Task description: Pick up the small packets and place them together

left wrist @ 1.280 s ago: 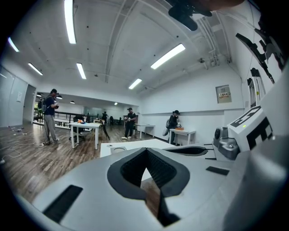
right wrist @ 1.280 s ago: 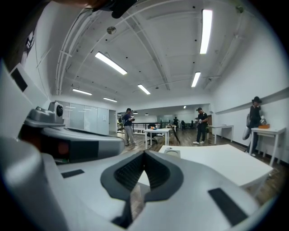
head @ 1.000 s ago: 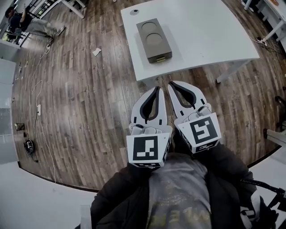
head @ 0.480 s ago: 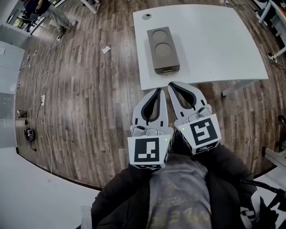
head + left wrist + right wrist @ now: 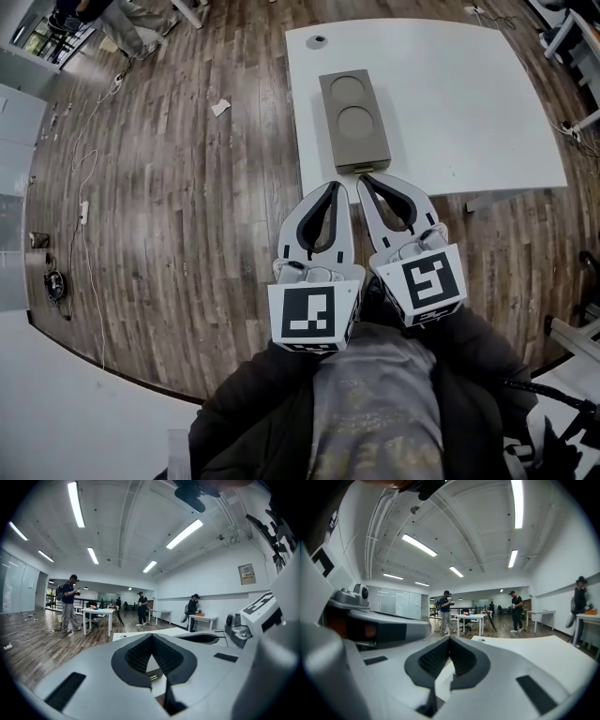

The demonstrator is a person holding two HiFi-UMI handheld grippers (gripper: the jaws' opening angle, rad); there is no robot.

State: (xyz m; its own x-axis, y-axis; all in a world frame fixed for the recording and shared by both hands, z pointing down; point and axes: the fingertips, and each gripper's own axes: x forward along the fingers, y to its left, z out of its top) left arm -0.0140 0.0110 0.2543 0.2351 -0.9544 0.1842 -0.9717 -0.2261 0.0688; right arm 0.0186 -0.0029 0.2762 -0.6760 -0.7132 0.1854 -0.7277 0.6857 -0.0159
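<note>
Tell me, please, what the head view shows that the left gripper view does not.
Only the head view: the two round recesses on top of the brown box, a paper scrap on the floor, the person's dark jacket. Only the left gripper view: ceiling strip lights, a framed sign on the wall. Both: the white table, the wood floor, and the left hand-held gripper, shut and empty.

Grey two-hollow box [image 5: 354, 122] flat on white table [image 5: 459, 84]
</note>
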